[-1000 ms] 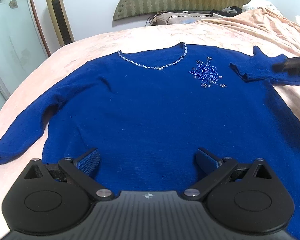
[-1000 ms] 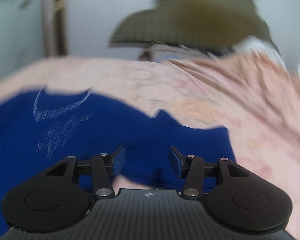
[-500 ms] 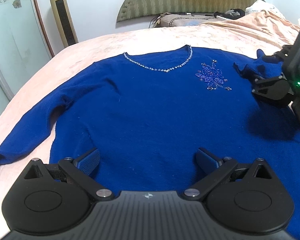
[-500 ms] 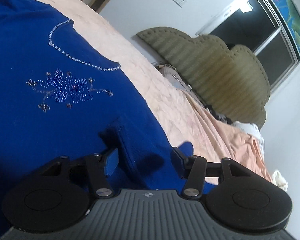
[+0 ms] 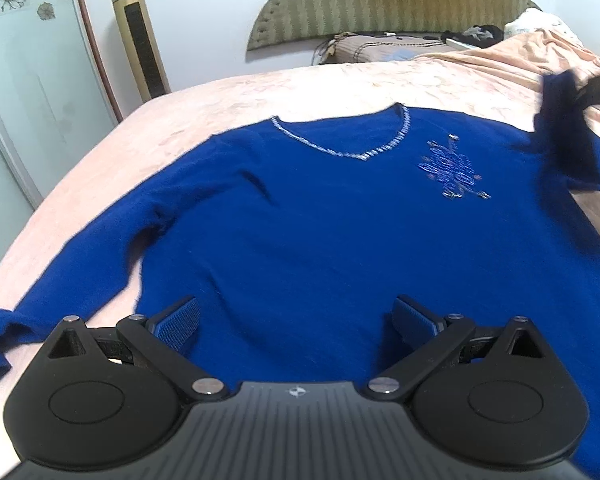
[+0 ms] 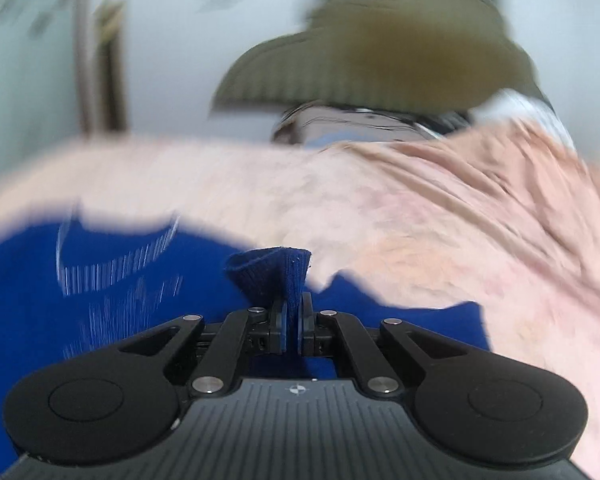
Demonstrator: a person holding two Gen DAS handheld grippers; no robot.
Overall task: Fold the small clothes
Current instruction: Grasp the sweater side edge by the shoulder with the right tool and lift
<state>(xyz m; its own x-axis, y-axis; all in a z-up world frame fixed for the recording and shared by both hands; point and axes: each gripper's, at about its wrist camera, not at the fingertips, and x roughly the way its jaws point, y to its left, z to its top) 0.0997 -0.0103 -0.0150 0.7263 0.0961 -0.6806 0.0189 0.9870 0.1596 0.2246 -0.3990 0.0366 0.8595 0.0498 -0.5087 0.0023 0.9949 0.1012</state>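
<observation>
Right claw (image 6: 291, 312), having just been closing, is pinching the sleeve cuff (image 6: 272, 270) of the soft, limp blue sweater (image 5: 320, 240) lying on the bed (image 5: 300, 88) ahead; left claw (image 5: 296, 320) is hovering released over its hem

R wrist view is motion-smeared: headboard (image 6: 380, 52), pillow (image 6: 360, 128) and wall at 12 o'clock are soft shapes, and the sweater (image 6: 100, 300) neckline beads streak into lines at 9. Cuff (image 6: 272, 272) end is pinched in the right gripper (image 6: 294, 320), its part between the pads hidden. L wrist view: right gripper (image 5: 592, 88) is a dark blur at 2 o'clock, cut by the frame edge; the sleeve (image 5: 560, 128) under it is smeared. Sweater hem is hidden behind the left gripper (image 5: 296, 320) body at 6.
</observation>
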